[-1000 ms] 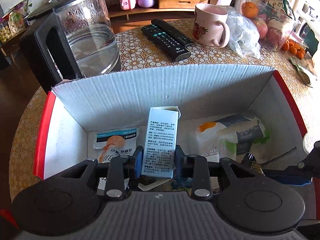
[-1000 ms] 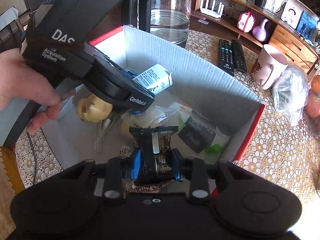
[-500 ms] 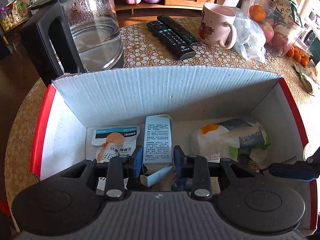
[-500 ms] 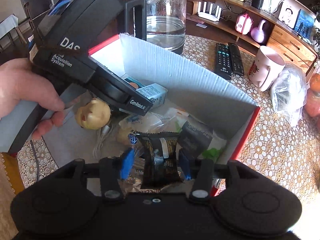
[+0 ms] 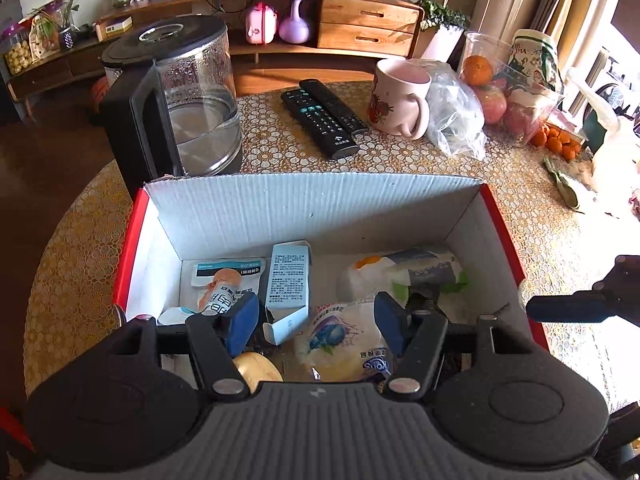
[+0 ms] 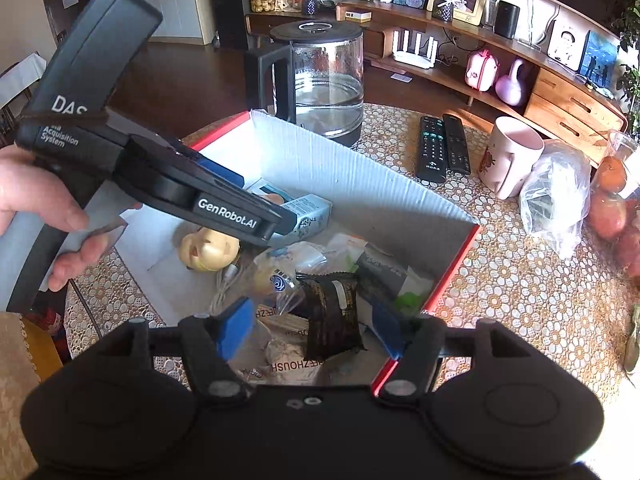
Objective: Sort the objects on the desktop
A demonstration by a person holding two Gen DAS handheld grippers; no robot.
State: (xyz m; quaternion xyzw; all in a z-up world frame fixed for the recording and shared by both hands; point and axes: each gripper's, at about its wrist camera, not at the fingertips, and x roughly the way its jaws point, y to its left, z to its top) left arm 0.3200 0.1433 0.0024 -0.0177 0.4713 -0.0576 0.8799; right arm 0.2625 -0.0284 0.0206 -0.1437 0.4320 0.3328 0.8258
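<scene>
Corrugated cardboard box [image 5: 312, 208] collects the clutter, so both the left gripper [image 5: 314, 324] and right gripper [image 6: 314, 328] are opening, jaws clear of the pale carton [image 5: 289, 280] and dark snack packet [image 6: 332, 312] lying inside.

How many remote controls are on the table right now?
2. Both remote controls lie side by side behind the cardboard box, between the glass kettle and the pink mug: one nearer the kettle, the other nearer the mug. None seems hidden.

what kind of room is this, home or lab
Most likely a home living room: a wooden sideboard with framed photos, TV remotes and a glass kettle on a lace-covered table.
</scene>
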